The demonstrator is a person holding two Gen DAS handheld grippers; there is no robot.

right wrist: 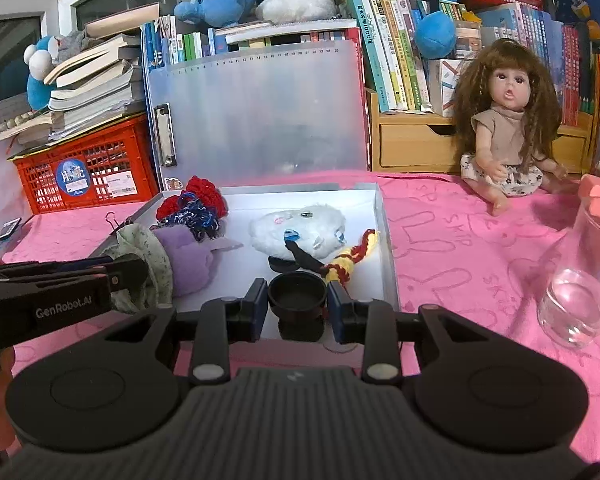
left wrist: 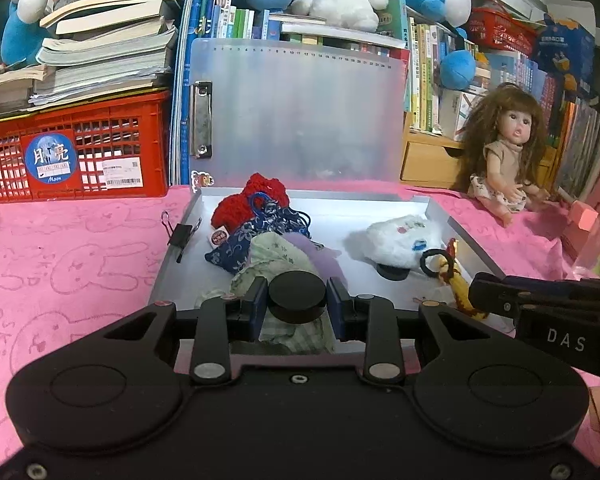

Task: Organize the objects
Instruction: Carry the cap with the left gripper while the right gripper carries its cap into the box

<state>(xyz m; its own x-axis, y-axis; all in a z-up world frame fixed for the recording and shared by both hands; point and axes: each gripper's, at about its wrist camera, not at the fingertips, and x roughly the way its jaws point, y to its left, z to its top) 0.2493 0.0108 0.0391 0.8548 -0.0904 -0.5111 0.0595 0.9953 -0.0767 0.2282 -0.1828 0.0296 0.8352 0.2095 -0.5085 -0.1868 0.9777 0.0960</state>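
An open grey box (left wrist: 474, 250) lies on the pink cloth, its frosted lid (left wrist: 300, 112) standing upright behind. Inside it are a red knitted piece (left wrist: 240, 204), a blue floral pouch (left wrist: 236, 248), a purple soft toy (right wrist: 188, 264), a white plush (left wrist: 396, 240) and a yellow-red braided cord (right wrist: 356, 252). At the box's near edge my left gripper (left wrist: 297, 285) is shut on a black round disc (left wrist: 297, 302), with green cloth (left wrist: 272, 256) bunched under it. My right gripper (right wrist: 297, 286) is shut on a black round cup (right wrist: 298, 300) at the near right of the box. Each gripper shows at the edge of the other's view.
A red crate (left wrist: 76, 148) stacked with books stands at the back left. A doll (right wrist: 508, 128) sits at the back right before shelves of books and plush toys. A clear glass (right wrist: 576, 304) stands to the right. A black binder clip (left wrist: 180, 236) lies by the box's left wall.
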